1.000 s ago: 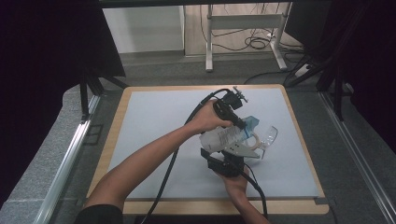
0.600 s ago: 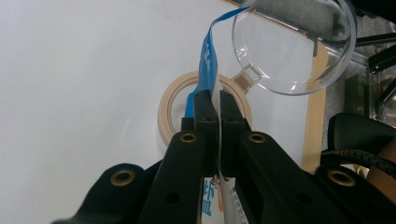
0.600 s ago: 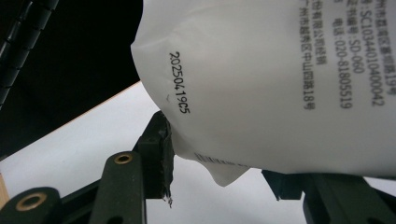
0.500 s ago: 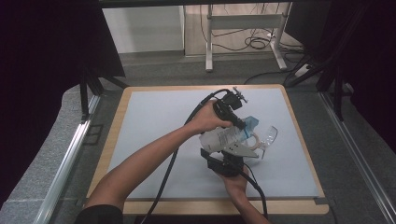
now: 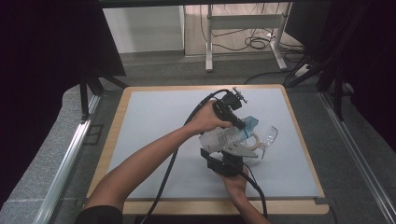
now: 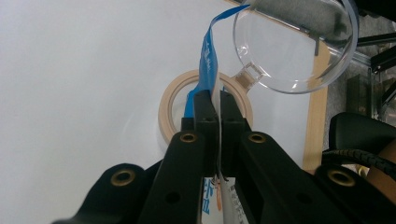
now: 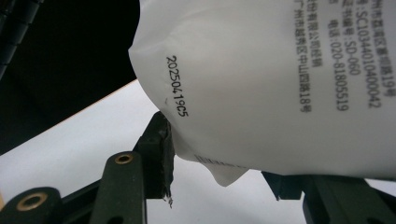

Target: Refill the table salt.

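High view: white snack pouch [image 5: 224,138] centre frame, left gripper [image 5: 236,120] on blue top, right gripper [image 5: 227,156] on bottom, likely bracing for tear.
Left gripper view: jaws pinched on blue edge; tape roll [image 6: 170,100], clear cup [image 6: 294,46] beyond.
Right gripper view: jaws clamp pouch bottom.

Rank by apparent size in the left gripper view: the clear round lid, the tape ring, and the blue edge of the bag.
1. Clear round lid: largest, though it may lie nearer the camera.
2. Tape ring: smaller, partly hidden behind the fingers.
3. Blue edge of the bag: a narrow strip, smallest in area.
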`<act>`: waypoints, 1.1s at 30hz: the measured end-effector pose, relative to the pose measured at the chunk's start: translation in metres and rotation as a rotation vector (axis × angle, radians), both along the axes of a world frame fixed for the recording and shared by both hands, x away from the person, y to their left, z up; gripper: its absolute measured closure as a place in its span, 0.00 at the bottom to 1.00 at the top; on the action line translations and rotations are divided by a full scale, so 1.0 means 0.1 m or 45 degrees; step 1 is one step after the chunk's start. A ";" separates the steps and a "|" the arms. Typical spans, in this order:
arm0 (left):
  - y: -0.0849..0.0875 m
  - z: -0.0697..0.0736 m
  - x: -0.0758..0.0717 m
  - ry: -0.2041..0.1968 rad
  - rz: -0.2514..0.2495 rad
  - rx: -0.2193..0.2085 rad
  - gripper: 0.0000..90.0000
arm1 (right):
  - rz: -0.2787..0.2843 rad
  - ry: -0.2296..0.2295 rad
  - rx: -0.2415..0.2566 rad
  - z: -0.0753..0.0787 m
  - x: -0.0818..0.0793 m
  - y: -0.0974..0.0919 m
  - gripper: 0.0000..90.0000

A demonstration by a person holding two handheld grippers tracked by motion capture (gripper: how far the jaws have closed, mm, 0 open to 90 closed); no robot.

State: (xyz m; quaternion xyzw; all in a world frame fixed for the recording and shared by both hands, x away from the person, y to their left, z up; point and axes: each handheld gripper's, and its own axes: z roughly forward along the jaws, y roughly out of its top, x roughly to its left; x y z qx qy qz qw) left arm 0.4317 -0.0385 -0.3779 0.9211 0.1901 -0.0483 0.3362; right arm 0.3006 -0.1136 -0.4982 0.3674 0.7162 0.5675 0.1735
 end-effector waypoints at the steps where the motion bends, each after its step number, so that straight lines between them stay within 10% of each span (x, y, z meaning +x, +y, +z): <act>1: 0.00 0.00 0.00 0.000 0.000 0.001 1.00 | 0.000 0.000 0.000 0.00 0.00 0.00 0.56; 33: -0.07 0.06 0.03 0.005 -0.020 0.081 1.00 | -0.048 -0.020 -0.032 0.03 0.09 0.09 0.56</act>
